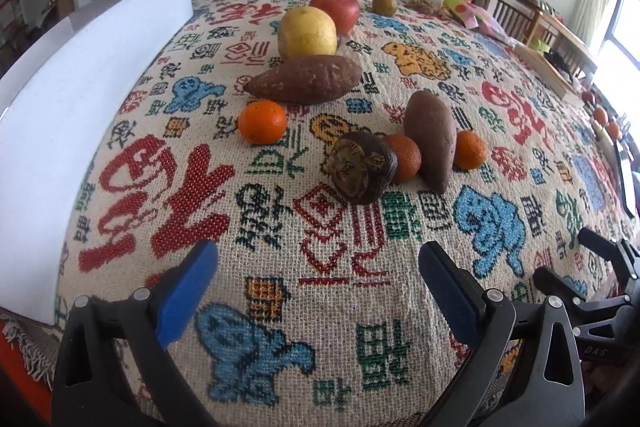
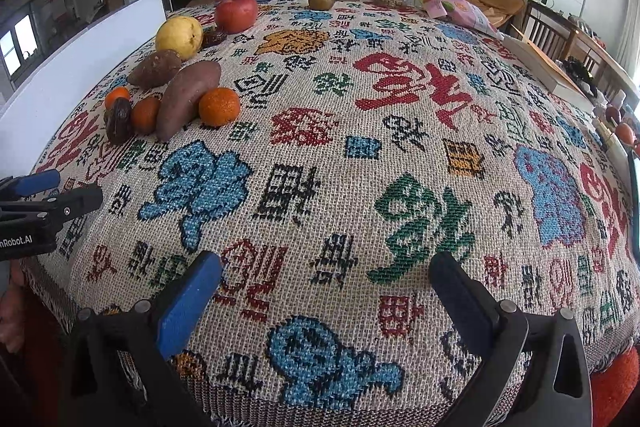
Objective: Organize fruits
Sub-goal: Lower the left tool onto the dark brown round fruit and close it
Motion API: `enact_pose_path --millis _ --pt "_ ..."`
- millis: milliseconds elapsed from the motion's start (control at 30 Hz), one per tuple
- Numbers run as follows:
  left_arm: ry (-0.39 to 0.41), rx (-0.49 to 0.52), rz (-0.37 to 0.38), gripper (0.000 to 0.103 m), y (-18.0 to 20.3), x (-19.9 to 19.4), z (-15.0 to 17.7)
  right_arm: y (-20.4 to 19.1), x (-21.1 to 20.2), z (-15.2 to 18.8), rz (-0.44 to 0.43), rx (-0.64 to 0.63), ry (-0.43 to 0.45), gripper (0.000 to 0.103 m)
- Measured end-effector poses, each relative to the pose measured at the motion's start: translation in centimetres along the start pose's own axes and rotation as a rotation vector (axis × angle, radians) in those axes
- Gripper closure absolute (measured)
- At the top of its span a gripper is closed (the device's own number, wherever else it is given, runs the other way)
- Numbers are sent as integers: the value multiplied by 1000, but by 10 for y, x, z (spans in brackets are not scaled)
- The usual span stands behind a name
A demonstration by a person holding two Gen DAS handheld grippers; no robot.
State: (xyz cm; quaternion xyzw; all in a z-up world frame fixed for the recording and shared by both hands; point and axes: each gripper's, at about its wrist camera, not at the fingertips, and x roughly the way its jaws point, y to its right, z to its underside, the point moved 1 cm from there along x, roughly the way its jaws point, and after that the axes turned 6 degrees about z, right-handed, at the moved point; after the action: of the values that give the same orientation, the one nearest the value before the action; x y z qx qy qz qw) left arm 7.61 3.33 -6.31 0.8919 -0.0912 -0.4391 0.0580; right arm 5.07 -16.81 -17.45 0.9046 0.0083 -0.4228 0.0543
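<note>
While both the left gripper and right gripper hover with jaws apart and empty at the near edge of the surface, sorting looks barely begun. The fruits cluster toward its left edge; the nearest, a mangosteen, would need a forward reach. A woven patterned cloth covers the surface in a sitting room.

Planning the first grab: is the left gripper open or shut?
Open. The left gripper has its blue pads spread wide apart, holding nothing.
</note>
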Motion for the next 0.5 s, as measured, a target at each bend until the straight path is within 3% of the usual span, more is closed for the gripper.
enact_pose_path --millis 67,100,133,200,433,467,500 --pt "16 22 55 4 0 1 -15 0 0 1 -4 1 4 0" --pt "8 35 81 11 0 4 -21 0 0 0 -3 0 4 0" --pt "-6 49 112 26 0 8 -24 0 0 0 -4 1 4 0" --pt "-41 74 150 37 0 20 -27 0 -1 1 -3 0 4 0" --pt "-2 90 196 35 -5 31 -32 0 -1 0 -2 0 4 0" --pt "-1 95 218 37 -5 31 -32 0 -1 1 -2 0 5 0" --pt "-5 106 241 53 -3 31 -32 0 -1 1 -2 0 5 0"
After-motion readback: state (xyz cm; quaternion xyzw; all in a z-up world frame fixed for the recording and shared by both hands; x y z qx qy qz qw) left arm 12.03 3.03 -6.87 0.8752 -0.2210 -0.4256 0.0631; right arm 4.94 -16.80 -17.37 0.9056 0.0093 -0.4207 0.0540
